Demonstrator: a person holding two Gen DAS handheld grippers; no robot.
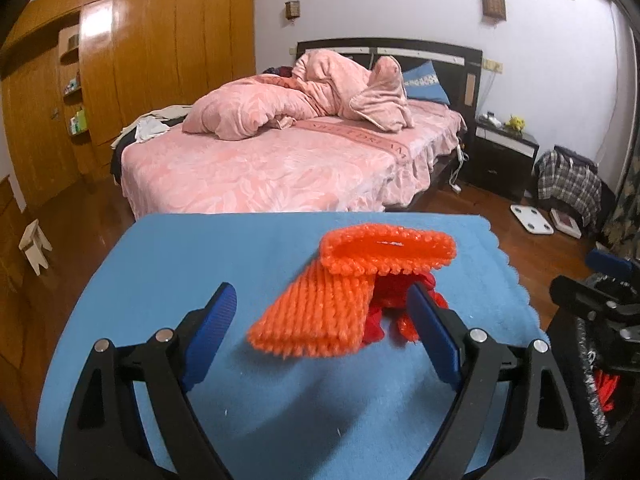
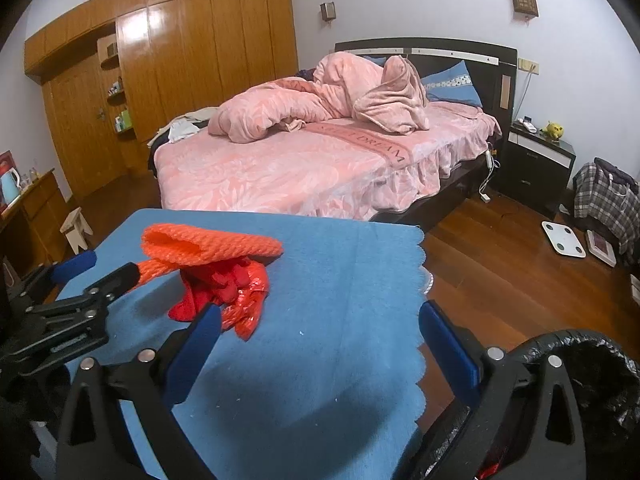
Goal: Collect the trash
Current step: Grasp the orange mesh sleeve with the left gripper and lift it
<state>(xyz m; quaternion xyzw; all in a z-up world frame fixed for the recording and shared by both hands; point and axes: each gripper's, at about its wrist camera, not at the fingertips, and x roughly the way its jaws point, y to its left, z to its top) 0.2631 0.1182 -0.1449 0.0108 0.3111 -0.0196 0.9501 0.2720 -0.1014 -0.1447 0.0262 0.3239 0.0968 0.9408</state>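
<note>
An orange foam net sleeve (image 1: 336, 300) lies folded on the blue cloth (image 1: 168, 280), with a crumpled red wrapper (image 1: 396, 300) under its right side. My left gripper (image 1: 320, 312) is open, its fingers either side of the sleeve's near end. In the right wrist view the sleeve (image 2: 208, 246) and the red wrapper (image 2: 228, 296) lie left of centre, with the left gripper (image 2: 96, 274) open around the sleeve's end. My right gripper (image 2: 320, 328) is open and empty over the cloth (image 2: 328, 280), right of the trash. A black-lined bin (image 2: 592, 368) is at the lower right.
A bed with pink bedding (image 1: 280, 152) stands beyond the table. Wooden wardrobes (image 1: 140, 60) line the left wall. A dark nightstand (image 2: 540, 164), a white scale (image 2: 562, 238) and a plaid bag (image 2: 608, 196) sit on the wooden floor to the right. A small stool (image 2: 76, 226) is at the left.
</note>
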